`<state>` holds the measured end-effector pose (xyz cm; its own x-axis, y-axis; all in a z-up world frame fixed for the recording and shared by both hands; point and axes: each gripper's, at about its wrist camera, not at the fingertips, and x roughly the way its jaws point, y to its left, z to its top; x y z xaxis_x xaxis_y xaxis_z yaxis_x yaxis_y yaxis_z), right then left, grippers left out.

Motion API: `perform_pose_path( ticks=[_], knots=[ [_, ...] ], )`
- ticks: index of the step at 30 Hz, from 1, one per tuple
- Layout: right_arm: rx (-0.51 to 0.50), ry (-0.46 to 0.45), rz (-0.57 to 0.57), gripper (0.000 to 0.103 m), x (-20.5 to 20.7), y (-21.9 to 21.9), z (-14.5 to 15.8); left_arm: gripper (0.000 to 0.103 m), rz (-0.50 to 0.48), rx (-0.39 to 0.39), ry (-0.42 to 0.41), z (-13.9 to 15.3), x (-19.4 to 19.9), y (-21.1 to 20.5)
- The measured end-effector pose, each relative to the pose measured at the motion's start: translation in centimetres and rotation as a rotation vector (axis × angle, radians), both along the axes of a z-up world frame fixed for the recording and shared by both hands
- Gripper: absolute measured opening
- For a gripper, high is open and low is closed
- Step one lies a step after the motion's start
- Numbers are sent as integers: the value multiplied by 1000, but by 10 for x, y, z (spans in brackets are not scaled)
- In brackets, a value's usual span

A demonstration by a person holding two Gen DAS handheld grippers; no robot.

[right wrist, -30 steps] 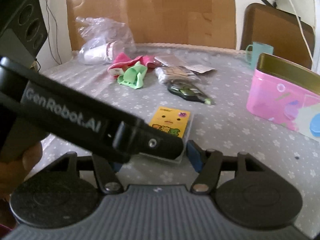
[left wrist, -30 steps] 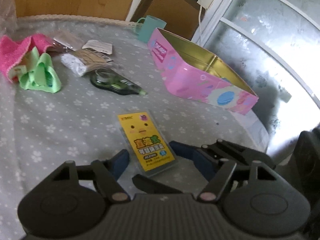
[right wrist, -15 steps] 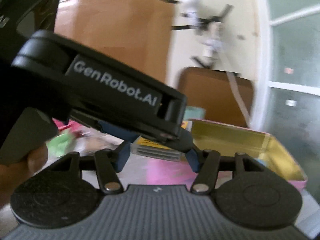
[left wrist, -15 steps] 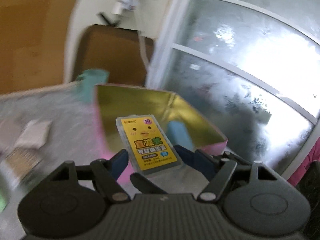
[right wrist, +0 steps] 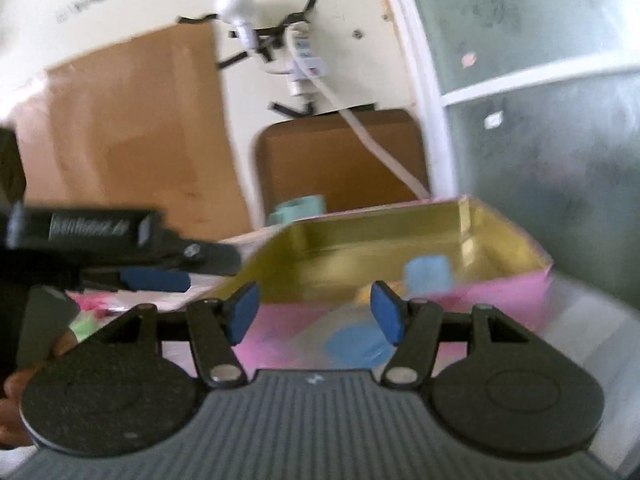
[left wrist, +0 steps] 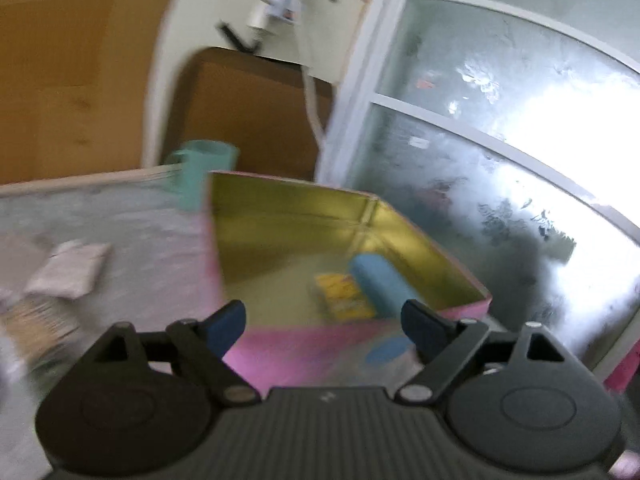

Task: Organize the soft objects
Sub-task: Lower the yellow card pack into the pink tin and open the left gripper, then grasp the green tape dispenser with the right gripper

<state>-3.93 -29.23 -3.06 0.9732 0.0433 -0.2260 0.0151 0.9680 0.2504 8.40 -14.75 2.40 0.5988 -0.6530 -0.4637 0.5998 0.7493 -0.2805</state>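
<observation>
A pink tin box (left wrist: 304, 354) with a gold inside stands open on the table. The yellow packet (left wrist: 344, 296) lies blurred on its floor beside a blue roll (left wrist: 382, 282). My left gripper (left wrist: 324, 326) hovers at the box's near wall, its jaws opening and nothing between them. In the right wrist view the same box (right wrist: 500, 300) fills the middle, with the blue roll (right wrist: 428, 274) inside. My right gripper (right wrist: 316, 316) stands open and empty before the box's pink wall. The left gripper (right wrist: 156, 278) reaches in from the left edge, held by a hand (right wrist: 16, 384).
A teal mug (left wrist: 204, 174) stands behind the box at the table's far edge. Small packets (left wrist: 68, 270) lie on the grey cloth to the left. A brown chair back (right wrist: 340, 160) and a frosted window (left wrist: 500, 160) rise behind. Pink and green cloths (right wrist: 96, 312) show low on the left.
The yellow packet was lifted from the table in my left gripper and carried over the box. It has left the jaws and lies in the box; the jaws stand wider.
</observation>
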Motion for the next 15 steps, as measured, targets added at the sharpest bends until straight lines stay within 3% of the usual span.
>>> perform_pose_path(
  ticks=[5,9,13,15],
  knots=[
    [-59,100,193,64,14,57,-6,88,195,71,49,-22,-21,93],
    [-101,176,324,64,39,104,-14,88,381,183,72,-50,-29,156],
    [-199,234,390,64,85,145,-14,88,458,148,103,-68,-30,188],
    [-221,267,393,66,107,157,-16,88,451,86,94,-68,-31,197]
  ],
)
